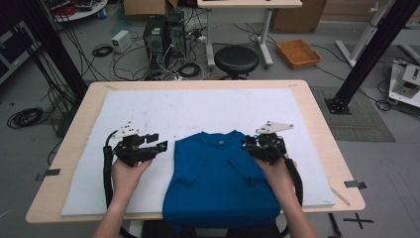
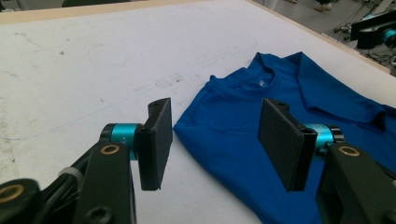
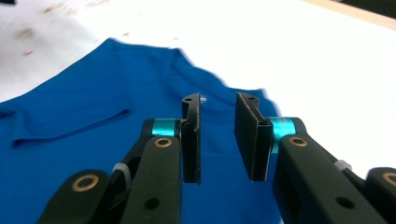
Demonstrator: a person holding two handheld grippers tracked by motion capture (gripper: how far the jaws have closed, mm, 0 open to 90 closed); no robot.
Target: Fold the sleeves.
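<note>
Your left gripper [image 2: 212,147] is spread wide beside the shirt's [image 1: 218,173] left edge, your right gripper [image 3: 217,137] narrowly parted over its right shoulder; pinch too shallow and the folded sleeves slip loose

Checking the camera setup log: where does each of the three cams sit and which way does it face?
High view: fixed above the person's side, looking forward and down at the table; forearms, left gripper, right gripper show.
Left gripper view: rides the left gripper, looks along its wide-apart jaws toward the blue T-shirt collar.
Right gripper view: rides the right gripper, jaws parted over the shirt's shoulder.
Shared: all three show the T-shirt on the white mat.
</note>
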